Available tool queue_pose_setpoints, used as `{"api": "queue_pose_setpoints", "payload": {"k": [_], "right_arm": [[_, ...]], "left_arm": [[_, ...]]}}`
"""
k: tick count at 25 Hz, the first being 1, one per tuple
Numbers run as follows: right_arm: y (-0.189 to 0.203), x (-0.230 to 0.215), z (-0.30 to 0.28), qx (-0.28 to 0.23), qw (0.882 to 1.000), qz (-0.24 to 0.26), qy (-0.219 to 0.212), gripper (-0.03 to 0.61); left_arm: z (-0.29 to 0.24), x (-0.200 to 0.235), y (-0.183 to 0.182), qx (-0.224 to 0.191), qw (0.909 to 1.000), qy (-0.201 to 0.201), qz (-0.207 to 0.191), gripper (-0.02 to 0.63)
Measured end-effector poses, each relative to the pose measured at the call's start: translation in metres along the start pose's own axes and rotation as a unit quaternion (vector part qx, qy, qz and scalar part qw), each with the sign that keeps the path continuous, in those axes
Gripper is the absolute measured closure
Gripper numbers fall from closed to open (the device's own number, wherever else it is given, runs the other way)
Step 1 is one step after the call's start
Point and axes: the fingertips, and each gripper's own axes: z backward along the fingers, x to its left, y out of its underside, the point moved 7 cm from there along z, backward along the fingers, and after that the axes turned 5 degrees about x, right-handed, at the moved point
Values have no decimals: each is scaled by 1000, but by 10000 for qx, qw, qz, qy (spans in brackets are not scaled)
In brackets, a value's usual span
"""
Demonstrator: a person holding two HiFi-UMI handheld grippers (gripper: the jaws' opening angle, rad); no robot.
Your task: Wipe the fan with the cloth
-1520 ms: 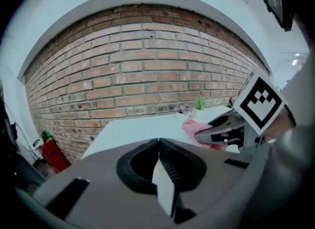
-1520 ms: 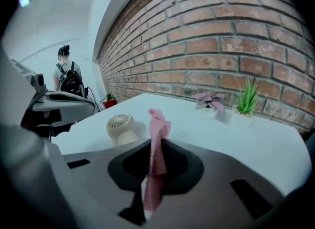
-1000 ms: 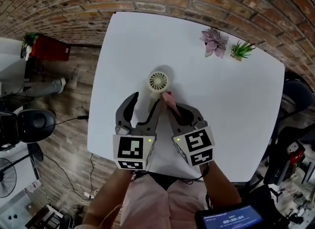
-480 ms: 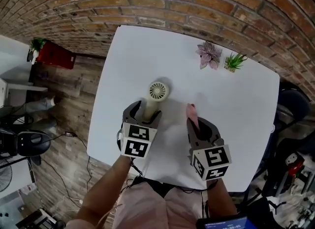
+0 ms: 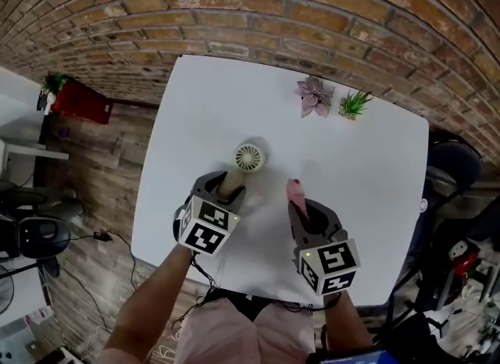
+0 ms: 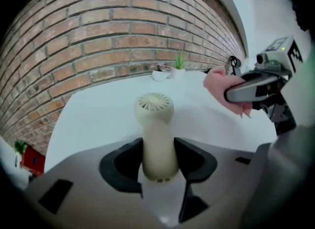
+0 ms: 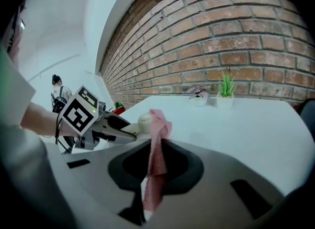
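Fingers (image 6: 120,166) of the left gripper (image 6: 158,155) have just been closing and clamp the handle of the cream handheld fan (image 6: 155,109), whose round grille head sits just past their tips. To their right and clear of the fan, the right gripper (image 7: 155,149) pinches the pink cloth (image 7: 157,125) above the white table (image 5: 351,167). Well beyond both grippers, a pink-leaved plant (image 5: 313,95) and a green plant (image 5: 354,104) stand near the brick wall (image 5: 234,3).

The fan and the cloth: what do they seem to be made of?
Fan: probably plastic, cream and matte, with a smooth moulded handle and a slotted grille. Cloth: soft pink fabric, exact kind unclear; it hangs limp in folds.
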Motion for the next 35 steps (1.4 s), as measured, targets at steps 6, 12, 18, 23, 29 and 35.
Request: {"api": "queue_pose_setpoints", "payload": {"k": [6,12,18,23,29,35], "right_arm": [[18,9,4,330,9985,228,-360,543],[33,38,-5,553,9930,521,-901,543],[40,54,-30,618,9913,364,-1106,543],[34,59,-45,706,9921,203,-1020,543],[24,56,-57,790,9921,-609,-765,545],[27,51,-56,769,9872,-1252,-621,545]], "left_arm": [[0,-5,-3,398,9897,784,-1131,413],[3,-20,-1,639,9692,1427,-1904,414],[3,-24,-1,716,9612,1487,-2210,414],[4,-24,0,728,9585,1564,-2269,414],[4,-22,1,665,9577,1605,-2296,414],[4,-22,0,633,9542,1654,-2409,414]]}}
